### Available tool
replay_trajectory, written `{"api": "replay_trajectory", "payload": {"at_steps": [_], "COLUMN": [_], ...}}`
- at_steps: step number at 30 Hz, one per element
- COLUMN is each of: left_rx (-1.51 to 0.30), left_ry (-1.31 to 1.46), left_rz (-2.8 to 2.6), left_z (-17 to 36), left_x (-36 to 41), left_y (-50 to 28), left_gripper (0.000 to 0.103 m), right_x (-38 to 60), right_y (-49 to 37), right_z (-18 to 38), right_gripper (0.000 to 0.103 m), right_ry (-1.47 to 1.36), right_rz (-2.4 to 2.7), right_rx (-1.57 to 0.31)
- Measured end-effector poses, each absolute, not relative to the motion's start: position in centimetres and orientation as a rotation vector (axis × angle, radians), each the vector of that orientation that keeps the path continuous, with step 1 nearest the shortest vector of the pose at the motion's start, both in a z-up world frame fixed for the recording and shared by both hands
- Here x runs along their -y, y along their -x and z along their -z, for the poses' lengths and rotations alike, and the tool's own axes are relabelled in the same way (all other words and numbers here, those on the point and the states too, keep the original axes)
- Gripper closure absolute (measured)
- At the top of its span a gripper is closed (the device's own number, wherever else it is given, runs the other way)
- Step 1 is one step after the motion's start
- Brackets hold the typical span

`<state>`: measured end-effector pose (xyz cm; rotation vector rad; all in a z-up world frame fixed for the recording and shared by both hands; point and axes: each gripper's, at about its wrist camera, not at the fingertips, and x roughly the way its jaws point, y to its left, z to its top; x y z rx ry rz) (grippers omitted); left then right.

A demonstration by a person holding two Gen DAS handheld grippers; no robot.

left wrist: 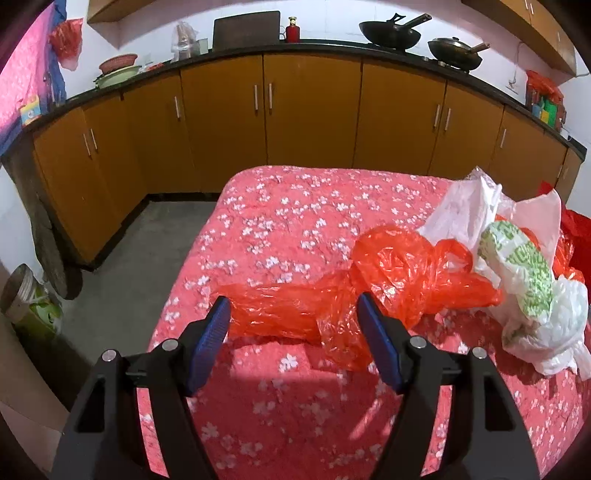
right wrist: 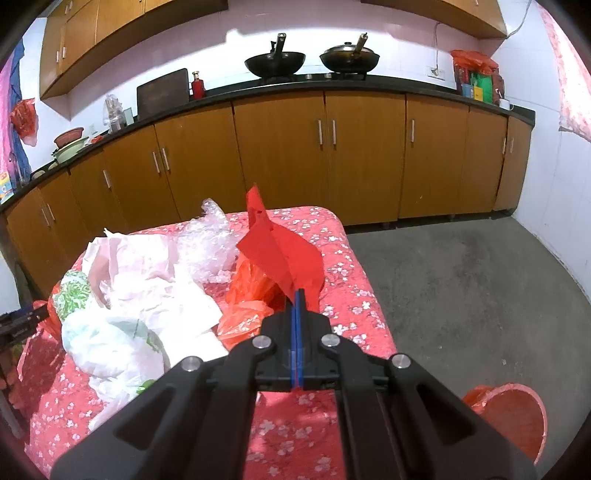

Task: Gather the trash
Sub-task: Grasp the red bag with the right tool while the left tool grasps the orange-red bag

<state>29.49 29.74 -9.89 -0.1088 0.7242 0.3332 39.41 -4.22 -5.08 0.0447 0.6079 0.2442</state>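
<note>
Green print on white bag (left wrist: 532,273) unreadable; right hand-held gripper (right wrist: 297,295) pinches red sheet (right wrist: 284,251), left hand-held gripper (left wrist: 293,314) wide.

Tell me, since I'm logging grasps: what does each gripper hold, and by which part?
The right gripper is shut on the red paper sheet, pinching its lower edge. The left gripper is open and holds nothing; the orange plastic bag lies just beyond its fingertips.

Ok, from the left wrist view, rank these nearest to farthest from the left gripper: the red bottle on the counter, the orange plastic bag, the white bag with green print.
1. orange plastic bag: just ahead of the open left gripper, on the floral cloth.
2. white bag with green print: farther right on the table.
3. red bottle: far back on the counter.
</note>
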Motion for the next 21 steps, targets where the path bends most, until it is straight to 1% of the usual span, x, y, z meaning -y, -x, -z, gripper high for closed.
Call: {"api": "replay_trajectory", "payload": {"at_steps": [3, 5, 6, 7, 8, 9, 11, 14, 21], "left_rx": [-0.727, -0.734, -0.736, -0.738, -0.739, -0.740, -0.738, -0.723, -0.686], "left_ry": [0.138, 0.149, 0.148, 0.142, 0.139, 0.138, 0.132, 0.135, 0.127], "left_rz": [-0.323, -0.307, -0.302, -0.297, -0.295, -0.291, -0.298, -0.312, -0.321], "left_z": [10.0, 10.2, 10.3, 10.3, 10.3, 10.3, 10.2, 10.1, 9.6], "left_x": [-29.7, -29.5, -29.3, -29.0, -28.8, -28.6, -28.1, -27.6, -26.9], "left_y": [-29.3, -29.3, -29.3, -29.3, -29.3, -29.4, -29.4, -29.3, -28.4], "left_gripper": [0.041, 0.054, 0.057, 0.063, 0.071, 0.076, 0.090, 0.094, 0.096], "right_x": [3.9, 3.7, 3.6, 3.5, 3.4, 3.3, 3.1, 3.1, 3.3], "right_y": [-39.3, -39.1, -39.1, -39.0, -38.9, -38.9, -38.6, -38.4, -37.6], "right_z": [5.4, 5.5, 5.6, 5.7, 5.8, 5.9, 6.0, 6.2, 6.2], "right_gripper": [0.101, 0.101, 0.101, 0.101, 0.101, 0.101, 0.101, 0.101, 0.101], "right_ry": [-0.045, -0.043, -0.039, -0.036, -0.035, -0.036, -0.034, -0.029, -0.025], "right_rz": [-0.243, -0.241, -0.241, -0.242, -0.243, -0.245, -0.244, -0.241, -0.242], "right_rx": [-0.613, -0.616, -0.615, -0.615, -0.615, -0.615, -0.608, -0.598, -0.580]}}
